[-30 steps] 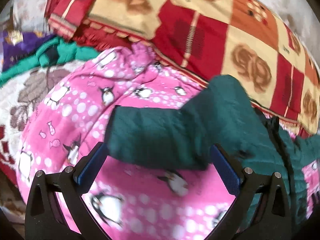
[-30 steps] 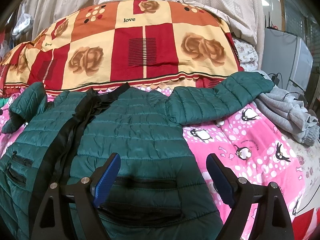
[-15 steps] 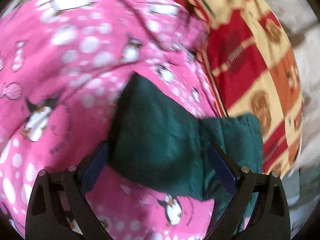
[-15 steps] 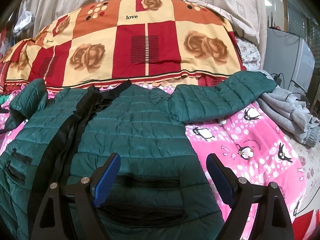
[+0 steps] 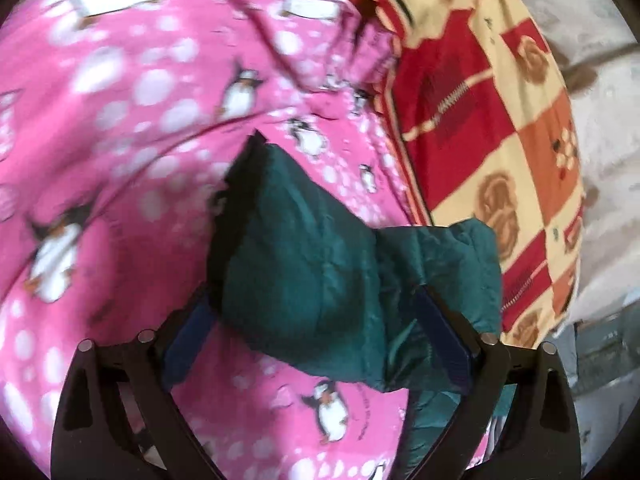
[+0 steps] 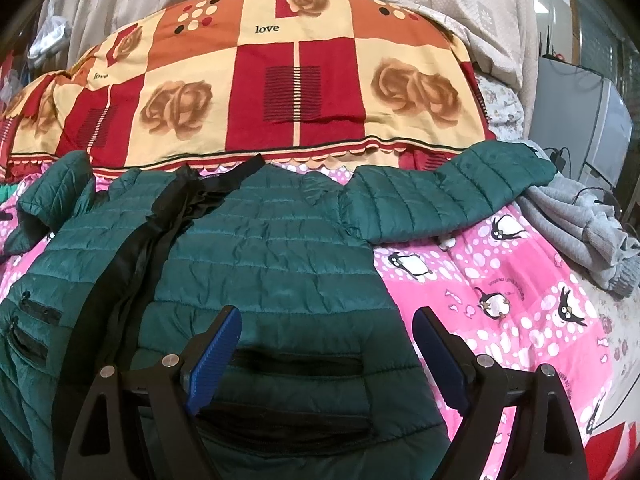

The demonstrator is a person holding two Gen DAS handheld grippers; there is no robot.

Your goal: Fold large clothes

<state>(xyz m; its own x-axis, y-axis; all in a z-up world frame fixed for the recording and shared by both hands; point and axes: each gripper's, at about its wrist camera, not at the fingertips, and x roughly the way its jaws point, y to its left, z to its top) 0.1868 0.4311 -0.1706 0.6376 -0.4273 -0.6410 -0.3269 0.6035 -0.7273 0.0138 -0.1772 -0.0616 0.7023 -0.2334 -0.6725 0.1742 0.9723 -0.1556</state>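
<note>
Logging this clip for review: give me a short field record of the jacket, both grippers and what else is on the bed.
garment: green quilted jacket, spread front-up, front open
surface: pink penguin blanket
left gripper: open, the jacket's sleeve end between its fingers
right gripper: open, over the jacket's lower front pocket
behind: red and cream rose quilt
beside: grey garment, right of the jacket
</note>
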